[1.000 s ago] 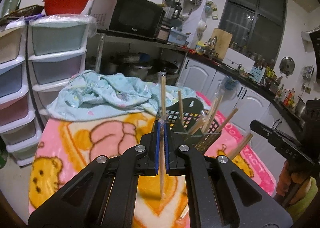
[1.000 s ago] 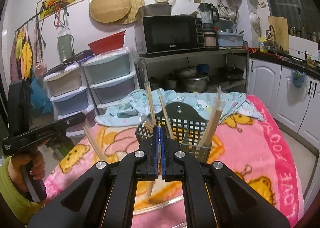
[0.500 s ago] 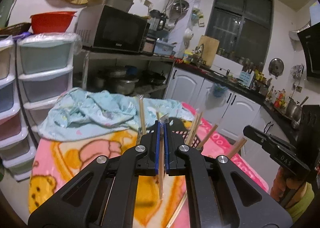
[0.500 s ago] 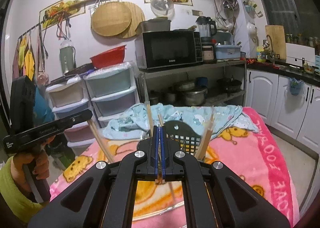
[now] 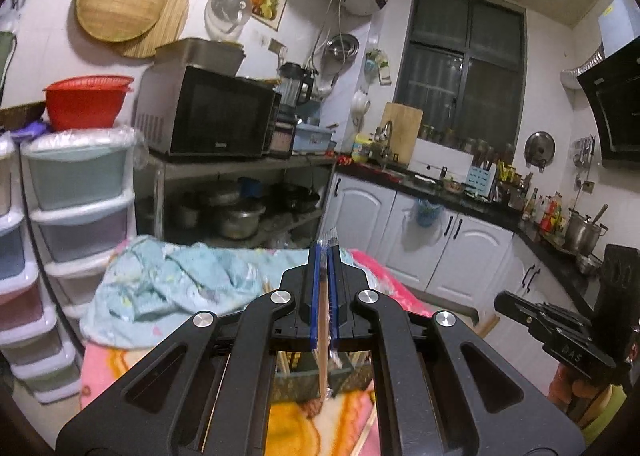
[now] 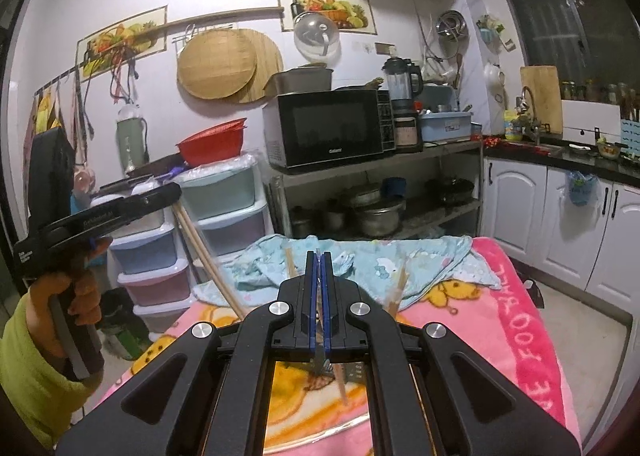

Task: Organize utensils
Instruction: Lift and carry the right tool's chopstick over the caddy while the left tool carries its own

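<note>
Your left gripper [image 5: 324, 252] pinches a thin wooden chopstick in a clear plastic sleeve [image 5: 322, 356]. Your right gripper [image 6: 318, 260] pinches another wrapped chopstick [image 6: 320, 360]. Both hang above the dark plastic holder [image 5: 312, 378] on the pink blanket [image 6: 516, 320]. Some sticks [image 6: 400, 284] already stand inside. These two are left to drop in.
</note>
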